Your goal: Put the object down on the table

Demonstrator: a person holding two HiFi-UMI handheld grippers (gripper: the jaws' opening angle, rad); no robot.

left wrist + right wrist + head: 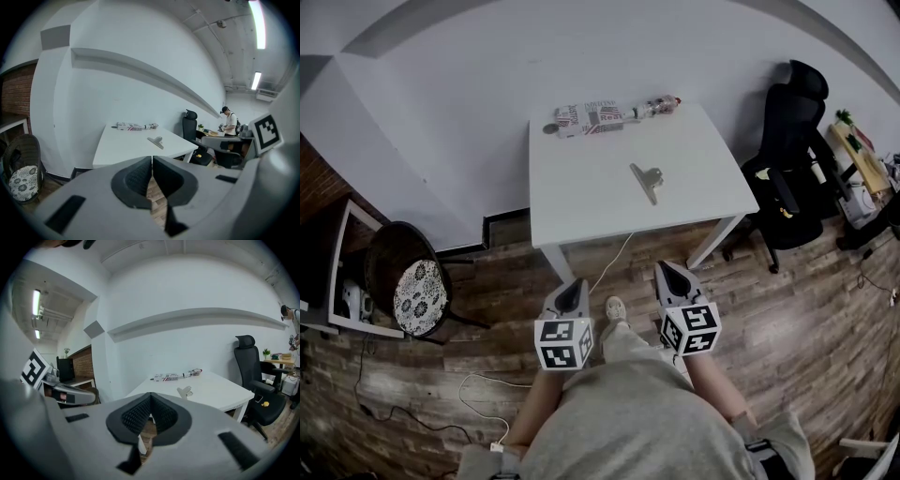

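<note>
A metal binder clip (646, 179) lies near the middle of the white table (581, 197). At the table's far edge lies a printed package with a small bottle beside it (605, 115). Both grippers hang over the wooden floor in front of the table, well short of it. My left gripper (574, 286) has its jaws shut with nothing between them, and its own view shows the pads (140, 176) meeting. My right gripper (667, 270) is also shut and empty. The clip (184, 391) and the package (176, 376) show beyond its tips (150, 398).
A black office chair (792, 159) stands right of the table. A round wicker chair with a patterned cushion (411, 281) sits at the left, next to a white shelf (337, 272). A white cable (483, 398) trails on the floor. A person (230, 123) stands at a far desk.
</note>
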